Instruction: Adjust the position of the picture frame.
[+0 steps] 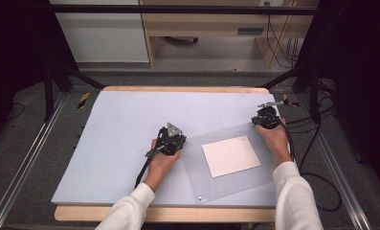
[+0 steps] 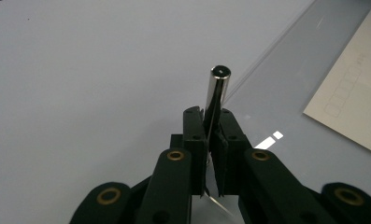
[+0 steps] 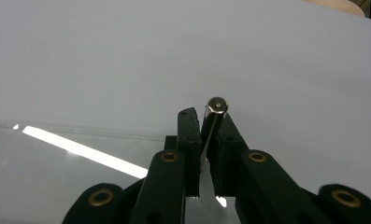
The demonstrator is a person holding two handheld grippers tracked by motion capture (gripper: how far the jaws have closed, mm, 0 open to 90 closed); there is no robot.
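Note:
A clear plastic sheet (image 1: 235, 177) lies on the pale blue mat (image 1: 130, 120) with a white card (image 1: 230, 156) on it. My left gripper (image 1: 172, 139) sits at the sheet's left corner, shut on a shiny metal cylinder (image 2: 217, 91) that stands up between its jaws (image 2: 212, 115); the card (image 2: 356, 98) lies to the right. My right gripper (image 1: 265, 119) is at the sheet's far right corner, shut on a similar metal cylinder (image 3: 215, 114) between its jaws (image 3: 206, 119). The sheet's edge (image 3: 80, 131) runs across just left of them.
A small metal piece (image 1: 199, 197) rests on the sheet's near corner. The mat covers a wooden table (image 1: 178, 214) framed by metal rails. Cables (image 1: 317, 143) trail off at the right. Shelving and a white cabinet stand beyond the table.

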